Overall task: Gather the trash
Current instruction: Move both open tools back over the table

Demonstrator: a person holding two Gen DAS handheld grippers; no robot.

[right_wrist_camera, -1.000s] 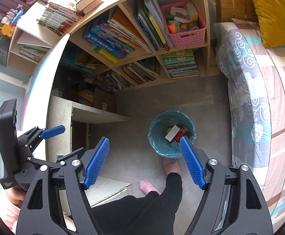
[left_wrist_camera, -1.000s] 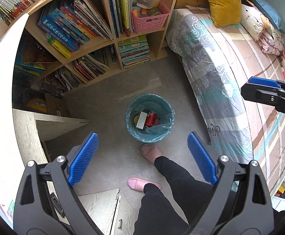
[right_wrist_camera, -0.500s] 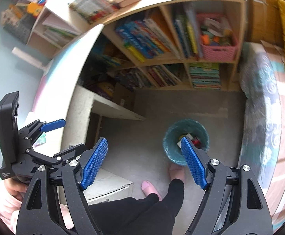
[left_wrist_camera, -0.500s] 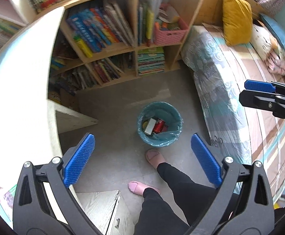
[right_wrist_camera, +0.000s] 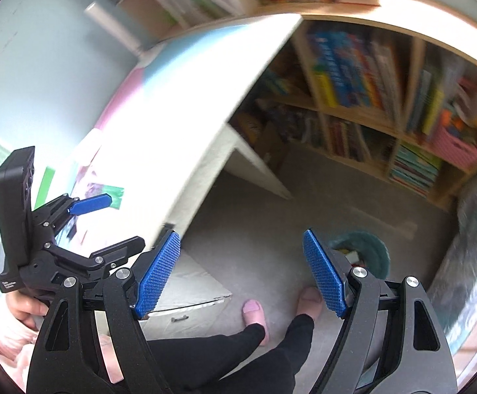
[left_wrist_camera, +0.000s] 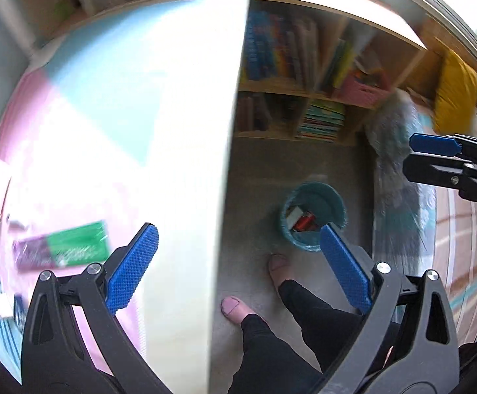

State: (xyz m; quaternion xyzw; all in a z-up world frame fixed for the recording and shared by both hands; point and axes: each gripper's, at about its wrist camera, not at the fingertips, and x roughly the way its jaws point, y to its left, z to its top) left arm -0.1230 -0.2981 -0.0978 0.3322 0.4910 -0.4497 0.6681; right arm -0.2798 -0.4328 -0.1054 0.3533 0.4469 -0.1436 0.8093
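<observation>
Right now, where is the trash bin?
The trash bin sits on the floor between the desk and the bed, just ahead of the person's feet, below the bookshelf.

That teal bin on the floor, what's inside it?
Inside the teal bin lie a white box and a red can. The right pad of the left tool covers its near rim; anything underneath them stays hidden.

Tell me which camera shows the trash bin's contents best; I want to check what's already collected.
The left wrist view: the trash bin sits open to the camera, with a red item and a white item visible inside. In the right wrist view the trash bin is blurred and partly hidden behind the right gripper finger.
</observation>
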